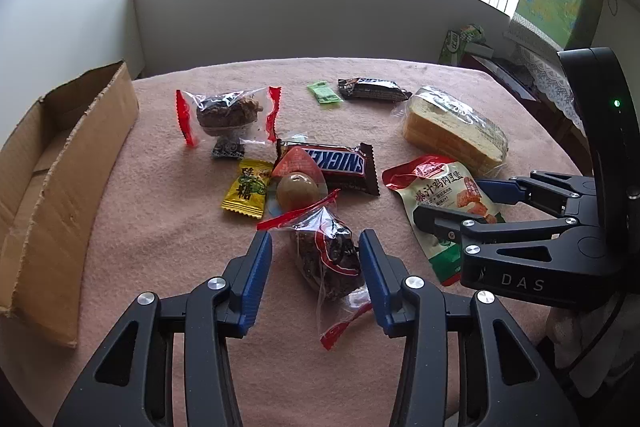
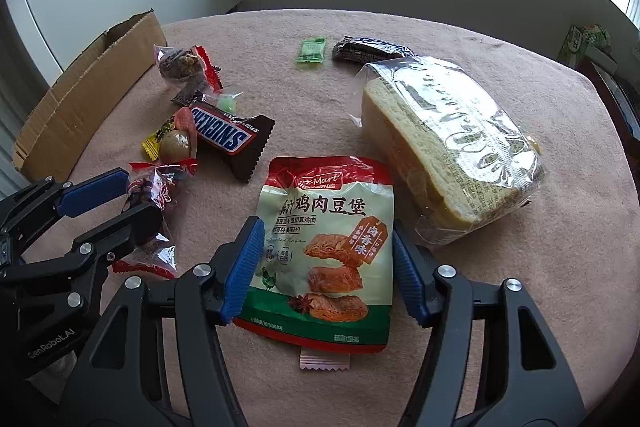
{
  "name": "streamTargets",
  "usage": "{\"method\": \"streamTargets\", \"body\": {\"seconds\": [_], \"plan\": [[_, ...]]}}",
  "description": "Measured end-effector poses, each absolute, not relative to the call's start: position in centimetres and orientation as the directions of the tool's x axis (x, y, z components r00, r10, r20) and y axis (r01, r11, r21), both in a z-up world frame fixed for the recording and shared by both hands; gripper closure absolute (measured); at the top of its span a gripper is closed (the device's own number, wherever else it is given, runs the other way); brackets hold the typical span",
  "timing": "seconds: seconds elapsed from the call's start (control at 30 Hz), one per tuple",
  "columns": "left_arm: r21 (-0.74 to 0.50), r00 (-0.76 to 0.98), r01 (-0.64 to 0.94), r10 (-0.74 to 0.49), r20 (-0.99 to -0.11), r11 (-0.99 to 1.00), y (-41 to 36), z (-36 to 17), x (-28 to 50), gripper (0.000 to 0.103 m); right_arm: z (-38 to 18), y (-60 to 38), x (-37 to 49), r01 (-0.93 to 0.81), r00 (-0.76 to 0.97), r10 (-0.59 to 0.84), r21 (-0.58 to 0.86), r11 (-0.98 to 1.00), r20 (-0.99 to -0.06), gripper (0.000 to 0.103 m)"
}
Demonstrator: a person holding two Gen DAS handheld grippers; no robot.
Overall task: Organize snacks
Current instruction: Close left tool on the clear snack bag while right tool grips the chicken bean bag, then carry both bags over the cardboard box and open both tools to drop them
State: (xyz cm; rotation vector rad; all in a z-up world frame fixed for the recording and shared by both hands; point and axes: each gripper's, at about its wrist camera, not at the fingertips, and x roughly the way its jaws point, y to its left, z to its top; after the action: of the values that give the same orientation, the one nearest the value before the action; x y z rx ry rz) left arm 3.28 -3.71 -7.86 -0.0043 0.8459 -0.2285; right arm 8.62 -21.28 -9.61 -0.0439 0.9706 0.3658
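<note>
Snacks lie on a pink tablecloth (image 1: pixel 168 235). My left gripper (image 1: pixel 316 251) is open, its blue pads either side of a clear red-edged pack of dark cake (image 1: pixel 328 259), which also shows in the right wrist view (image 2: pixel 154 187). My right gripper (image 2: pixel 328 247) is open around a red, white and green chicken snack pouch (image 2: pixel 328 239), seen in the left wrist view (image 1: pixel 436 203) too. A Snickers bar (image 1: pixel 332 163), a packed egg (image 1: pixel 298 189), a yellow candy (image 1: pixel 246 191) and a second cake pack (image 1: pixel 228 115) lie beyond. An open cardboard box (image 1: pixel 60 163) stands at the left.
A wrapped bread loaf (image 2: pixel 448 139) lies right of the pouch. A dark bar (image 1: pixel 372 89) and a small green packet (image 1: pixel 324 93) lie near the table's far edge. A small pink sachet (image 2: pixel 325 359) pokes out under the pouch. A wall and window stand behind.
</note>
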Motion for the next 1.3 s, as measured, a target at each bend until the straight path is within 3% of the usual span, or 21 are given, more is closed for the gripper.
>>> {"method": "streamTargets", "body": {"seconds": [0.2, 0.57, 0.9, 1.3], "plan": [[-0.110, 0.638, 0.217, -0.226, -0.736, 0.970, -4.0, -8.0, 3.2, 0.072, -9.6, -22.0, 8.5, -0.316, 0.512, 0.317, 0.168, 0.934, -0.798, 0.052], [-0.154, 0.637, 0.217, -0.259, -0.726, 0.964, -3.5, -7.8, 3.0, 0.075, -8.4, -22.9, 7.4, -0.310, 0.539, 0.365, 0.224, 0.924, -0.759, 0.073], [-0.183, 0.638, 0.220, -0.283, -0.716, 0.958, -3.2, -7.5, 2.7, 0.076, -7.4, -24.0, 7.0, -0.303, 0.555, 0.411, 0.284, 0.910, -0.724, 0.078], [-0.221, 0.715, 0.204, -0.299, -0.631, 0.954, -0.9, -3.9, 1.8, 0.076, -3.3, -21.9, 6.5, -0.353, 0.618, 0.460, 0.299, 0.887, -0.638, 0.079]]}}
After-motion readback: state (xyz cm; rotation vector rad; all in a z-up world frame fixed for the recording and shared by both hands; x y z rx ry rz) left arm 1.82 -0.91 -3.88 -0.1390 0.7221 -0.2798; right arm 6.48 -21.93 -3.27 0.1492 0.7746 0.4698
